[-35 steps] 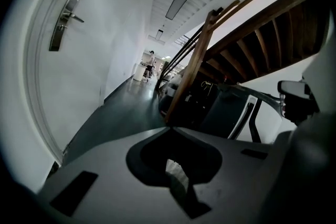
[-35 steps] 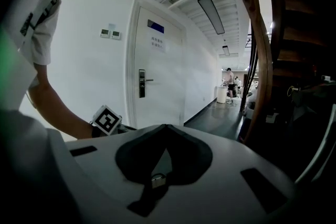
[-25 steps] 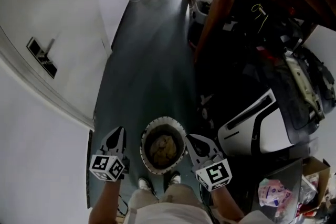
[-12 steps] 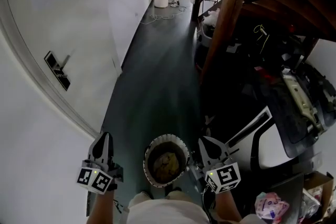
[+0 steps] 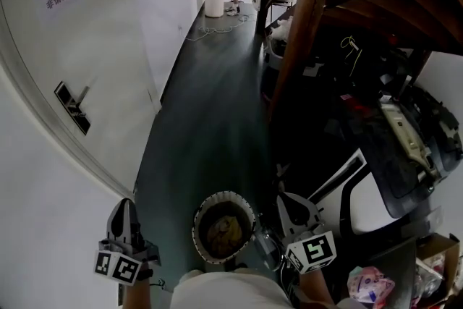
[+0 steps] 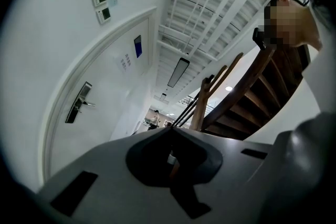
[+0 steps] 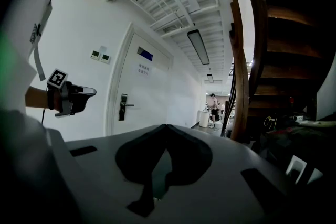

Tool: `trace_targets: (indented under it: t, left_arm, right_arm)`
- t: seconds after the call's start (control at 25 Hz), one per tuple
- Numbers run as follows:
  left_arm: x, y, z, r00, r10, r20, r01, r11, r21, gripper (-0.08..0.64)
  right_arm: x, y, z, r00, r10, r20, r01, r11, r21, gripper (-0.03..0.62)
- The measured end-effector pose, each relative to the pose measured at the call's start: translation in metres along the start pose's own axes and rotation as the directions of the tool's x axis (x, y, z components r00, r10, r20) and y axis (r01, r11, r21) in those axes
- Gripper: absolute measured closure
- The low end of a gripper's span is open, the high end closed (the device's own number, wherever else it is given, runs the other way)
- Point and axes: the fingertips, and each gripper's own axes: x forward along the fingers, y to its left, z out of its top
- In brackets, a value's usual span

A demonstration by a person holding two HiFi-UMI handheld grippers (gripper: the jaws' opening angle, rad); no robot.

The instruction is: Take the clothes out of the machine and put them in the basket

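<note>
Clothes (image 5: 223,230) lie bundled in the round basket (image 5: 224,195) on the floor at my feet, between my left gripper (image 5: 124,205) and right gripper (image 5: 285,197); both have their fingers clenched on nothing.

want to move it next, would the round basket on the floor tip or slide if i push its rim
The basket looks light and thin-walled, so it would probably slide on the smooth floor rather than tip. The crumpled clothes lying low inside likely steady it. Its rim may flex when pushed.
</note>
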Motion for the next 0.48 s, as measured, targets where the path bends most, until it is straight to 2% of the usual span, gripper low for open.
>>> trace_targets:
  t: [0.2, 0.48]
  left_arm:
    - [0.0, 0.005, 0.001, 1.0, 0.017, 0.01, -0.016, 1.0, -0.017, 0.546]
    - [0.0, 0.003, 0.006, 1.0, 0.003, 0.015, -0.002, 1.0, -0.029, 0.546]
  right_arm:
    - [0.001, 0.001, 0.01, 1.0, 0.008, 0.011, -0.008, 1.0, -0.021, 0.58]
    - [0.003, 0.012, 0.02, 0.999, 0.02, 0.036, -0.019, 0.999, -0.033, 0.58]
